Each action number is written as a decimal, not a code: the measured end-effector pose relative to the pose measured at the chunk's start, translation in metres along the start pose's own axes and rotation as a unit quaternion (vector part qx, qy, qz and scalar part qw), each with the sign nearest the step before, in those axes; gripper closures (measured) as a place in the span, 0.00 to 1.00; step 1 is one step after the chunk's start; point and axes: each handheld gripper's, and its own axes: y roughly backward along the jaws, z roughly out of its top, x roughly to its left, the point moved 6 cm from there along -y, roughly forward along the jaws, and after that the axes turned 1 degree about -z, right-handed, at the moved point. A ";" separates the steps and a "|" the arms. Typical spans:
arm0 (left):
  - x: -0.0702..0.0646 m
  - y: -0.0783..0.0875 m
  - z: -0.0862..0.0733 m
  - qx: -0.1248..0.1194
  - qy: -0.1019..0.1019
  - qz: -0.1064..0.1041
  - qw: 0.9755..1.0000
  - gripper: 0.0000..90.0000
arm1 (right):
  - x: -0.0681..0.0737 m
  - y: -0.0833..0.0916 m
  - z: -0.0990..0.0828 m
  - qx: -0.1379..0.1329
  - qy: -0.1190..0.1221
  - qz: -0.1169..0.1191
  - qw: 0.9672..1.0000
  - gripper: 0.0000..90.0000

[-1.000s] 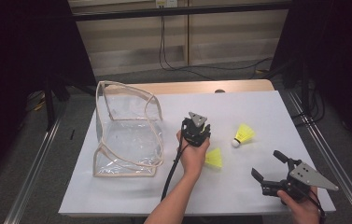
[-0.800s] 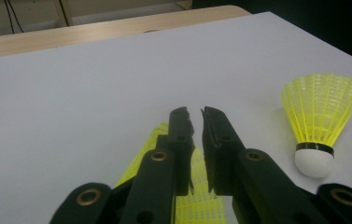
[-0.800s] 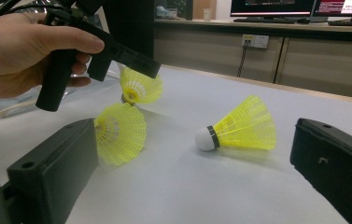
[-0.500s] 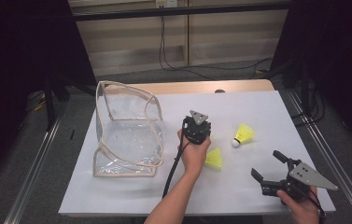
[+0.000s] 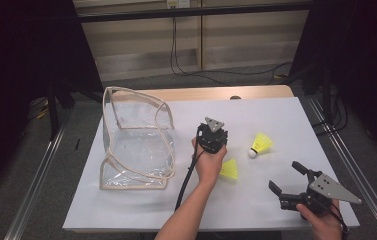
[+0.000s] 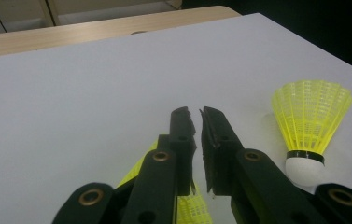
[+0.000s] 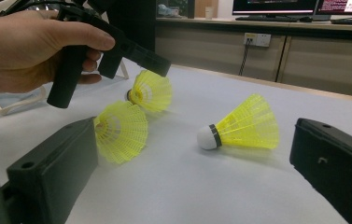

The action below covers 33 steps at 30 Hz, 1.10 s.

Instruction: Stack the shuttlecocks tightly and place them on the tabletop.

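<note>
between our nearly closed left gripper (image 7: 157,65) jaws a yellow shuttlecock (image 7: 151,91) skirt hangs thinly pinched; lifting could drop it. our right gripper (image 5: 287,178) gapes, holding nothing.

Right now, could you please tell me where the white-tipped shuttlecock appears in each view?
High view: white-tipped shuttlecock right of centre, on the white sheet.
Left gripper view: it is at the right, tip towards the camera.
Right gripper view: it is central, tip pointing left.
Shared landmark: the wooden table edge behind it.
</note>
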 end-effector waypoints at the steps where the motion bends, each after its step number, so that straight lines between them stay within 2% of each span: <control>1: 0.000 0.000 0.000 0.004 -0.004 -0.001 1.000 0.92 | 0.000 0.000 0.000 0.000 0.000 0.000 1.000 0.01; 13: 0.001 -0.010 -0.004 0.013 -0.001 0.001 1.000 0.89 | 0.000 0.000 0.000 0.001 0.002 0.000 1.000 0.01; 18: 0.003 -0.009 -0.003 0.010 0.001 0.006 1.000 0.89 | 0.000 0.000 0.000 0.001 0.003 0.001 1.000 0.01; 33: 0.002 -0.002 0.002 -0.004 0.009 -0.004 1.000 0.80 | 0.001 -0.001 -0.001 0.003 0.004 0.002 1.000 0.01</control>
